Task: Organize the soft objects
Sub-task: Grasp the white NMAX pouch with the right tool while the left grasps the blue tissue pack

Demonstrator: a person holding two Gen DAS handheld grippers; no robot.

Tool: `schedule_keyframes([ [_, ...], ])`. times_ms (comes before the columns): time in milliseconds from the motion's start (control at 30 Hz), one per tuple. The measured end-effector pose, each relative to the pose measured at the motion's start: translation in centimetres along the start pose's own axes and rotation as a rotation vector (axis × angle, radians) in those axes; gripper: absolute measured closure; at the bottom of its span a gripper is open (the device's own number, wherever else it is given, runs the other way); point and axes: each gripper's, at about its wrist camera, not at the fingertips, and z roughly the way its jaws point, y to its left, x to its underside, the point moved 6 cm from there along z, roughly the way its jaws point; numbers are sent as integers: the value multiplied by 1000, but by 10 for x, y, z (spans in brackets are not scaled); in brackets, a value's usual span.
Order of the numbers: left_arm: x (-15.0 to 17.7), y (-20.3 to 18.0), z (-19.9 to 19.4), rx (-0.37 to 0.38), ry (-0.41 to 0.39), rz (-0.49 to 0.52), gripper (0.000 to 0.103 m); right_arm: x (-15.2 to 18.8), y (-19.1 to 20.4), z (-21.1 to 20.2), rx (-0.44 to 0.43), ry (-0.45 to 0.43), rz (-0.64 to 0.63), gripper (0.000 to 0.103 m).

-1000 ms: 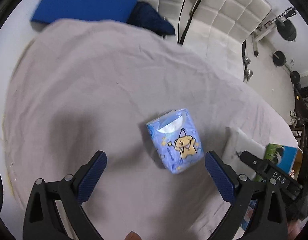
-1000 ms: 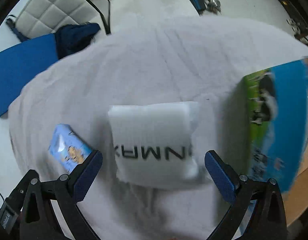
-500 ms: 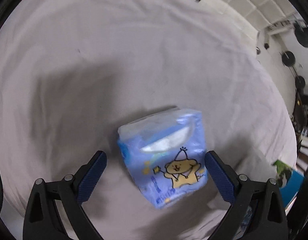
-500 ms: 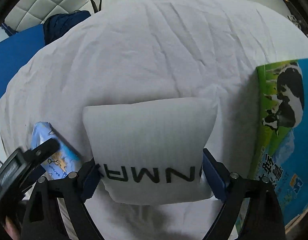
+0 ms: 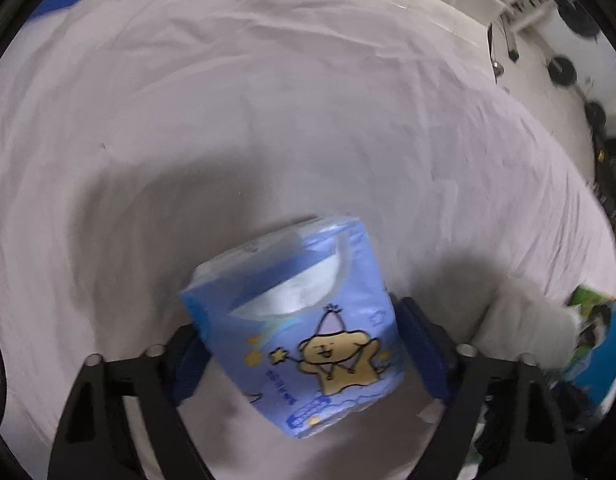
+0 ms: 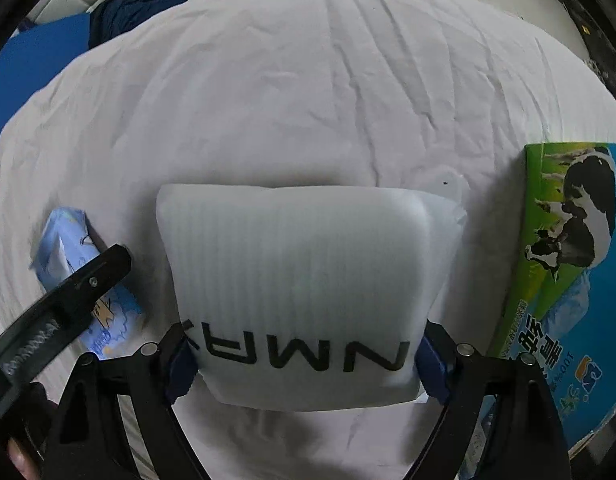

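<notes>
A blue tissue pack [image 5: 304, 320] with a yellow cartoon bear lies on the pale sheet [image 5: 268, 100]. My left gripper [image 5: 304, 356] has its blue pads against both sides of the pack. The pack also shows at the left of the right wrist view [image 6: 68, 248], with the left gripper's finger across it. A white foam pouch [image 6: 308, 280] with black letters lies in the middle. My right gripper [image 6: 304, 364] has its pads pressed on both lower sides of the pouch.
A green and blue milk carton box [image 6: 568, 280] with a cow picture lies right of the pouch, also seen in the left wrist view [image 5: 596, 344]. A blue mat [image 6: 32, 56] and a dark cloth [image 6: 128, 12] lie beyond the sheet. Gym weights [image 5: 564, 72] stand far right.
Both grippers moved forward and down over their objects. Their jaws went from wide open to pressed against the tissue pack and the foam pouch.
</notes>
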Motion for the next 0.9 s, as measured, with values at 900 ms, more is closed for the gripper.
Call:
schedule_keyframes([
  [900, 187, 23, 7, -175, -48, 337, 47, 196, 16, 21, 73, 25, -260, 19],
])
